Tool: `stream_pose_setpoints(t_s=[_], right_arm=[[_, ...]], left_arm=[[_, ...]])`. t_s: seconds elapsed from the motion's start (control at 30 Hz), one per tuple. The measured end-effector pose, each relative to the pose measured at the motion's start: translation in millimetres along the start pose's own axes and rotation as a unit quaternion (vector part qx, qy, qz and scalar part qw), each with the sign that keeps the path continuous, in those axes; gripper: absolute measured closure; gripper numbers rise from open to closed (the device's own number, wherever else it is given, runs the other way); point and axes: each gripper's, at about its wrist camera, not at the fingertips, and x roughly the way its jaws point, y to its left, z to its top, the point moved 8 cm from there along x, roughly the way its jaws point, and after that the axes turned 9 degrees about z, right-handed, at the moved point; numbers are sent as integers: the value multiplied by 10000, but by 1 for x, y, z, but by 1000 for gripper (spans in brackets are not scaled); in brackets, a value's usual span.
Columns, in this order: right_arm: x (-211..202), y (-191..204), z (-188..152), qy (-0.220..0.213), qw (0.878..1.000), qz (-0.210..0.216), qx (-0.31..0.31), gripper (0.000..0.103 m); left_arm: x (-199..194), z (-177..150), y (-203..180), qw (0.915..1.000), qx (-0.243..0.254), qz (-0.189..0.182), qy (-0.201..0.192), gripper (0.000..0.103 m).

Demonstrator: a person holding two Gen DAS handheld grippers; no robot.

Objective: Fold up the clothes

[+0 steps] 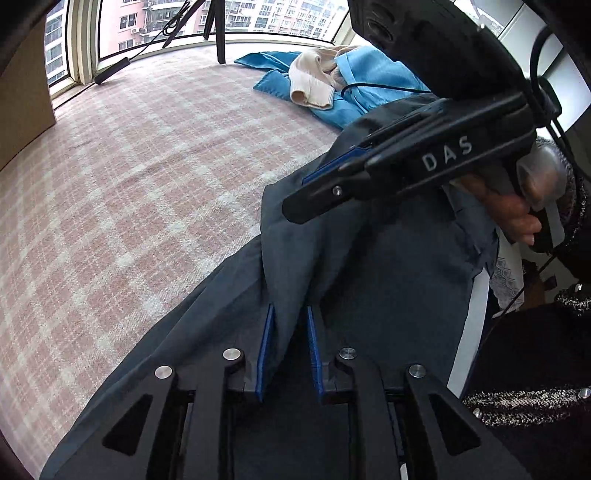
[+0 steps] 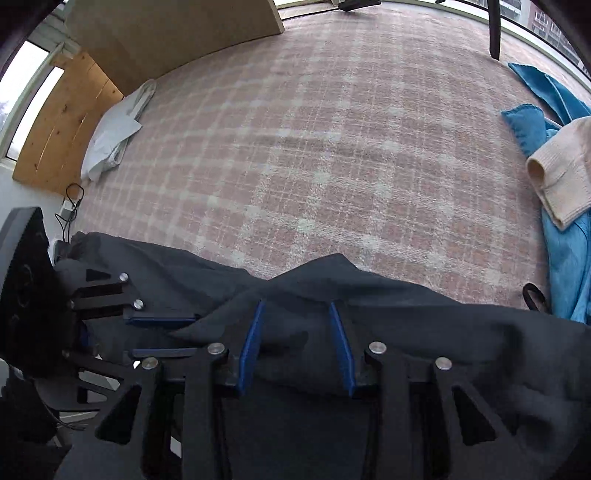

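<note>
A dark grey garment point(image 2: 369, 295) was held over a pink plaid bed cover point(image 1: 147, 177) by both narrowed grippers, left point(image 1: 290, 314) and right point(image 2: 297, 306); windows point(image 1: 258, 18) were seen beyond.

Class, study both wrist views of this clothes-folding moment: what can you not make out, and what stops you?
- Dark garment: type and full outline, cut off by both views' lower edges and the right gripper.
- Blue cloth: extent, cut by the right wrist view's edge, under the cream knit.
- Left gripper: whether cloth is pinched.
</note>
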Motion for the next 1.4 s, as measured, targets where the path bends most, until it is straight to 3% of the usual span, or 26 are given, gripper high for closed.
stream_pose_setpoints(t_s=[0.07, 0.17, 0.33, 0.5, 0.6, 0.63, 0.67, 0.73, 0.8, 0.9, 0.93, 1.0, 1.1, 1.17, 1.23, 1.3, 1.4], right_arm=[[4, -4, -12, 98, 9999, -10, -100, 95], [5, -10, -25, 114, 9999, 97, -85, 99], [-12, -15, -30, -170, 9996, 218, -96, 100], [-24, -26, -32, -196, 9997, 154, 51, 100], [-41, -34, -35, -311, 9993, 166, 138, 99], [-50, -37, -35, -387, 9990, 175, 138, 99], [-59, -40, -35, -480, 9987, 119, 92, 97], [-74, -56, -37, -552, 9983, -150, 85, 90], [-88, -72, -38, -623, 9971, -421, 80, 85], [-100, -120, -45, -597, 9883, -1315, 495, 85], [-105, -133, -46, -675, 9860, -1377, 662, 85], [-109, -147, -48, -765, 9856, -1103, 1024, 87], [-112, -145, -47, -778, 9860, -1149, 926, 86], [-112, -131, -42, -811, 9870, -1187, 715, 85], [-106, -107, -34, -870, 9913, -831, 538, 85], [-95, -78, -26, -891, 9948, -367, 319, 84], [-65, -24, -21, -825, 9963, 102, -234, 81]], left_arm=[[-9, 1, 6, 10000, 19, 17, -25, 75], [-20, 12, 21, 9998, 77, 152, -96, 71], [-2, 44, 36, 9997, 215, 138, 61, 70], [49, 60, 20, 9962, 614, -212, 582, 70], [61, 65, 9, 9948, 776, -284, 592, 70], [58, 67, 9, 9956, 741, -250, 514, 74], [55, 68, 9, 9963, 706, -215, 436, 88], [48, 71, 10, 9975, 637, -145, 281, 101], [42, 73, 10, 9983, 567, -75, 126, 101], [32, 77, 11, 9989, 463, 30, -108, 99], [27, 82, 29, 9981, 292, 477, -254, 96], [19, 84, 80, 9904, -291, 1324, -255, 96], [-3, 68, 121, 9845, -849, 1519, -221, 94], [-31, 50, 132, 9792, -943, 1767, -329, 86], [-63, 26, 144, 9724, -1217, 1937, -451, 86], [-104, -7, 155, 9626, -1547, 2159, -542, 86], [-161, -80, 167, 9367, -2195, 2671, -559, 80]])
